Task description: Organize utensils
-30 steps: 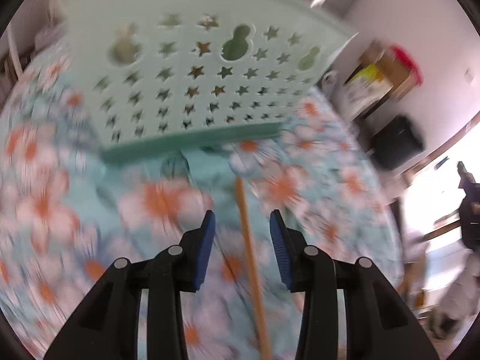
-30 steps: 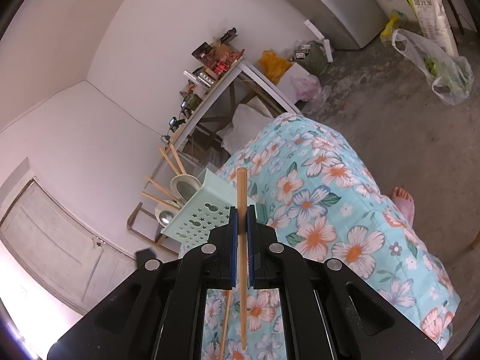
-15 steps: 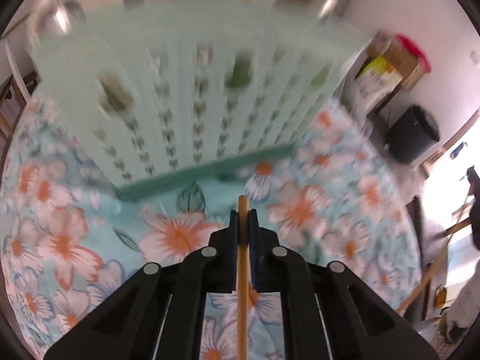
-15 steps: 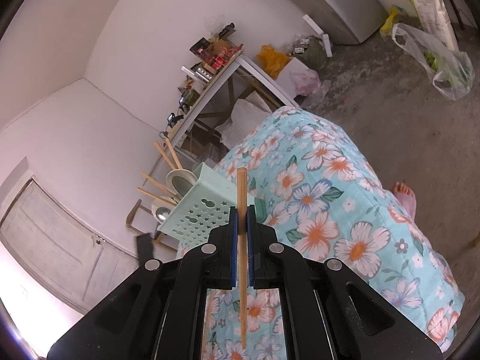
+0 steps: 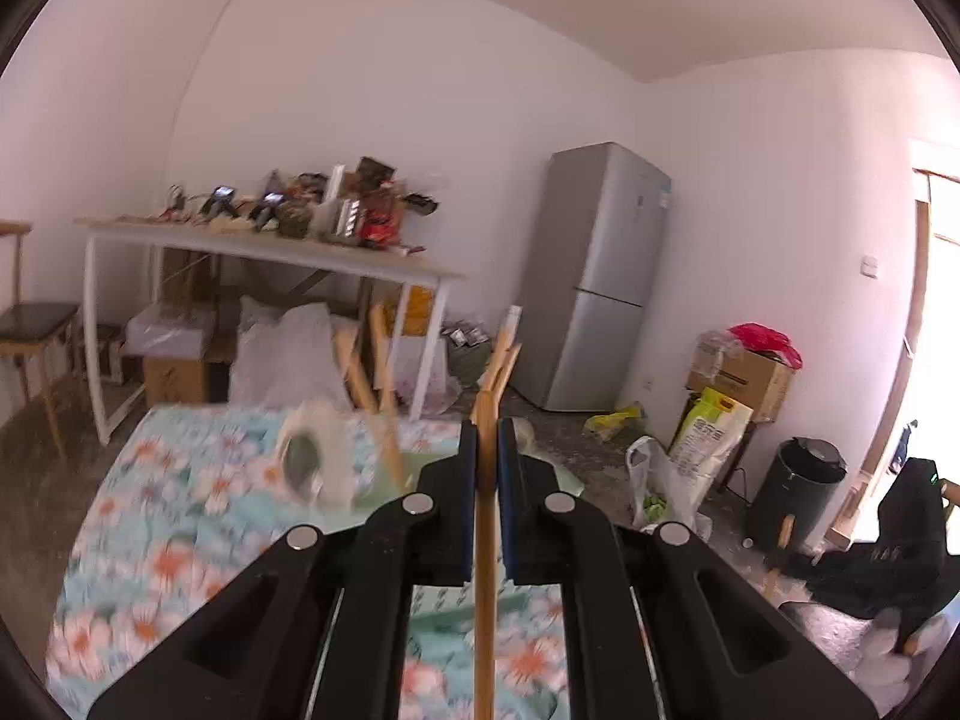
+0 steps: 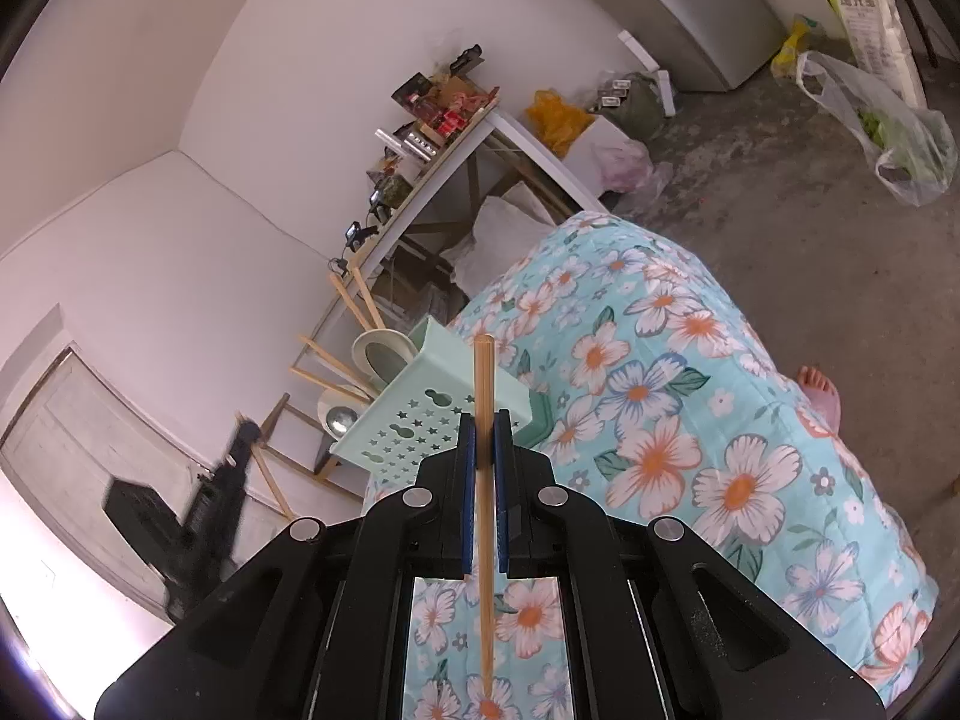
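Each gripper is clamped on a thin wooden chopstick: the left gripper [image 5: 486, 468] holds one [image 5: 485, 570] lengthwise between its pads, and the right gripper [image 6: 485, 450] holds another [image 6: 483, 480] pointing toward the mint-green perforated plastic utensil basket [image 6: 420, 420] on the floral-covered counter [image 6: 690, 420].

Home room: fridge [image 5: 600, 276], cluttered side table [image 5: 270, 252], flowered tablecloth [image 6: 690, 420].
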`<state>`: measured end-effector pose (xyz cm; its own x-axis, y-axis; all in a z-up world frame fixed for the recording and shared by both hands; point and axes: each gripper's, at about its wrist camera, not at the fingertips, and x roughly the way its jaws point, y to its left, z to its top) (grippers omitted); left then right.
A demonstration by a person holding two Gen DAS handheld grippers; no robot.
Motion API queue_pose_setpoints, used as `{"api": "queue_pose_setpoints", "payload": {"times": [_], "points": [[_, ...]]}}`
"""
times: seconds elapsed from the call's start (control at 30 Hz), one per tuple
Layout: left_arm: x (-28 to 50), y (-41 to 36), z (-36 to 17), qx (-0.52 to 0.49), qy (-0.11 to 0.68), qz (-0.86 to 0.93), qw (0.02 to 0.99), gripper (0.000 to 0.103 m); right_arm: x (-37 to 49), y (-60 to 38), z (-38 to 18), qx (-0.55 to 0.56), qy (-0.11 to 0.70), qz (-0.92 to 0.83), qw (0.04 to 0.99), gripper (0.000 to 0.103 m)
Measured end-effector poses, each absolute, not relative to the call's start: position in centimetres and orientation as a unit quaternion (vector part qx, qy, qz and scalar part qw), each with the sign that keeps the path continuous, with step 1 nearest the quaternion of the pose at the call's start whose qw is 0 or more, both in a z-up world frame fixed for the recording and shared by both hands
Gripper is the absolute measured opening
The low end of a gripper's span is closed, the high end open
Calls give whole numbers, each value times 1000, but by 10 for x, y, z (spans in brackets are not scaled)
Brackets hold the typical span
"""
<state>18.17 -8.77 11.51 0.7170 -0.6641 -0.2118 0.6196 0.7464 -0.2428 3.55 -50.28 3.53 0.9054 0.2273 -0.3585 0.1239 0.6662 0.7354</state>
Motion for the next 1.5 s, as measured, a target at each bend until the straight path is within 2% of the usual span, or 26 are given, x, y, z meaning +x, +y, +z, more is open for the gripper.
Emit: {"api": "queue_pose_setpoints", "payload": {"times": [0.17, 0.37, 0.63, 0.83, 1.1, 1.3, 1.5], "points": [[182, -68, 90, -105, 177, -323, 924, 6, 36, -502, 36, 405, 215, 30, 888, 4], [175, -61, 81, -114, 175, -310, 927, 6, 37, -501, 36, 407, 216, 33, 887, 4], [176, -55, 101, -157, 97, -291, 939, 6, 36, -497, 40, 402, 214, 34, 890, 4], [173, -62, 81, -129, 121, -284, 943, 6, 35, -498, 41, 399, 215, 29, 891, 4], [163, -55, 91, -81, 143, -280, 946, 7, 37, -499, 39, 400, 215, 34, 890, 4], [155, -54, 134, -101, 80, -287, 949, 6, 37, -497, 38, 399, 216, 34, 890, 4], [145, -58, 194, -121, -30, -302, 945, 6, 37, -496, 38, 401, 215, 32, 890, 4]]}}
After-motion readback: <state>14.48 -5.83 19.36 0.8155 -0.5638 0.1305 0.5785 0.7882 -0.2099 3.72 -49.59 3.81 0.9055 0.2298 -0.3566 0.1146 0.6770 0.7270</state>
